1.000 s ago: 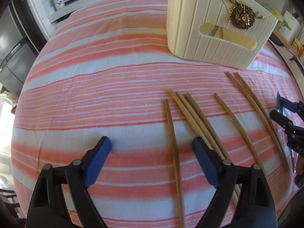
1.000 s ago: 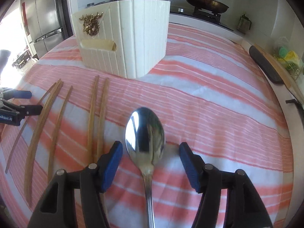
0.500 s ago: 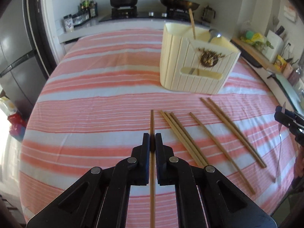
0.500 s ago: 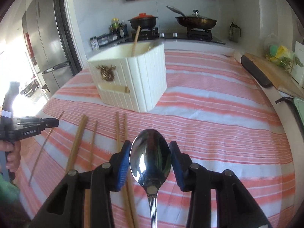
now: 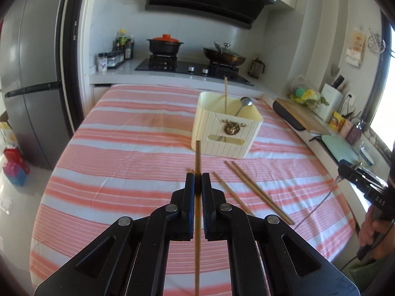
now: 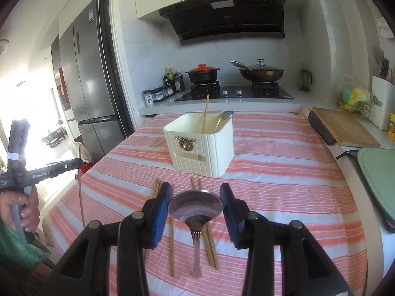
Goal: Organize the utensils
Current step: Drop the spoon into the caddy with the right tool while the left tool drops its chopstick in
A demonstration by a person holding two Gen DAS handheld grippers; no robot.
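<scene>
My left gripper [image 5: 197, 181] is shut on a wooden chopstick [image 5: 197, 155], lifted above the striped cloth. My right gripper [image 6: 196, 203] is shut on the bowl of a metal spoon [image 6: 196, 209]; its handle hangs down toward me. Beyond both stands a cream utensil holder [image 5: 226, 133] [image 6: 200, 145] with one chopstick and one spoon inside. Several loose chopsticks [image 5: 256, 192] [image 6: 171, 234] lie on the cloth between the grippers and the holder. In each view the other gripper shows at the edge: the right gripper [image 5: 343, 170] and the left gripper [image 6: 77, 162].
The striped tablecloth [image 5: 118, 172] covers a table that meets a counter with a stove and pots [image 5: 164, 45] at the far side. A fridge [image 5: 29, 86] stands left. A cutting board [image 6: 343, 125] and a green tray [image 6: 377, 180] lie along the right edge.
Both grippers closed, the left on a chopstick and the right on the spoon's bowl, then rose off the cloth and tilted up, so the holder and the stove came into view.
</scene>
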